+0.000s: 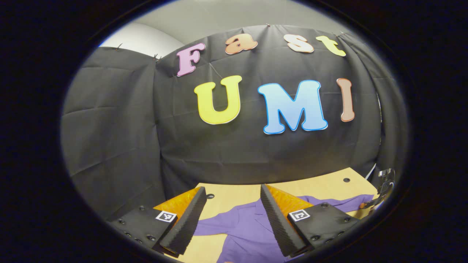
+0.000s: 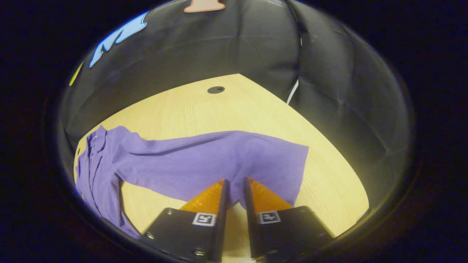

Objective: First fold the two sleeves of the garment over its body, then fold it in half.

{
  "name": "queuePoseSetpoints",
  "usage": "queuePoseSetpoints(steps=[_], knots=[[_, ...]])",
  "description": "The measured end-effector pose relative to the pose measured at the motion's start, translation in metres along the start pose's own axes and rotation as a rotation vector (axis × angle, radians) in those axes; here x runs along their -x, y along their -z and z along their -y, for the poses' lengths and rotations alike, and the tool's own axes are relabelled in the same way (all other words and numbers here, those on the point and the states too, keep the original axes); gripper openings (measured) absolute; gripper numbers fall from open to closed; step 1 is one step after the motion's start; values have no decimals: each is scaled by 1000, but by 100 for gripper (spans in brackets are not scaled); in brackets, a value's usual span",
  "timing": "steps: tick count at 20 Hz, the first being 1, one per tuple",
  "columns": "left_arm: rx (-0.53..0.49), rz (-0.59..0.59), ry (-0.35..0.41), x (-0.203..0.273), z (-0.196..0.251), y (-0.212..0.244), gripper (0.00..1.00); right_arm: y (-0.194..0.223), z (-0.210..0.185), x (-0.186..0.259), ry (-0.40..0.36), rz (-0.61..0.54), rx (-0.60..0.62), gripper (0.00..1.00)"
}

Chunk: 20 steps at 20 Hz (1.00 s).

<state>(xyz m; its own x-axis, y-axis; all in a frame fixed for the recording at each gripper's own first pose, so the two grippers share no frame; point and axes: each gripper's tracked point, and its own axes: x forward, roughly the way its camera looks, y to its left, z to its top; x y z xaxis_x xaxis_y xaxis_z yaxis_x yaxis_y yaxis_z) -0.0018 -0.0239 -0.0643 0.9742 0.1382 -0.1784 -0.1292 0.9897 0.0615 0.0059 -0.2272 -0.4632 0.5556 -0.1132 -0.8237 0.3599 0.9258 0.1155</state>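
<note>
A purple long-sleeved garment point(image 1: 245, 226) lies flat on the light wooden table point(image 1: 321, 184). My left gripper point(image 1: 232, 188) hovers above its collar area, open, with nothing between the fingers. In the right gripper view one sleeve point(image 2: 219, 157) stretches across the table away from the body point(image 2: 98, 164). My right gripper point(image 2: 236, 179) is closed to a narrow gap on the near edge of that sleeve, close to the cuff, with purple cloth pinched between the orange fingers. At the far right of the left gripper view, the right gripper point(image 1: 382, 190) shows at the sleeve's end point(image 1: 351, 202).
Black cloth walls enclose the table at the back and on both sides. Dark round holes sit in the tabletop point(image 2: 215, 89) point(image 1: 346, 180). Bare wood point(image 2: 204, 109) lies beyond the sleeve, and the table's right corner point(image 2: 351, 197) is close to my right gripper.
</note>
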Motion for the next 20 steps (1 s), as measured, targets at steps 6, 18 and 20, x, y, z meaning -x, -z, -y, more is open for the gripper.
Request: queuePoseSetpoints(steps=[6,18,20], knots=[[-5,0,-12,3,-6,2,93,-5,-3,1,34,-27,21,1],[2,-32,-23,-16,-68,34,94,-72,-138,59,-160,134,-39,1],[10,-41,-22,-23,-82,44,93,-81,-169,69,-197,158,-36,1]])
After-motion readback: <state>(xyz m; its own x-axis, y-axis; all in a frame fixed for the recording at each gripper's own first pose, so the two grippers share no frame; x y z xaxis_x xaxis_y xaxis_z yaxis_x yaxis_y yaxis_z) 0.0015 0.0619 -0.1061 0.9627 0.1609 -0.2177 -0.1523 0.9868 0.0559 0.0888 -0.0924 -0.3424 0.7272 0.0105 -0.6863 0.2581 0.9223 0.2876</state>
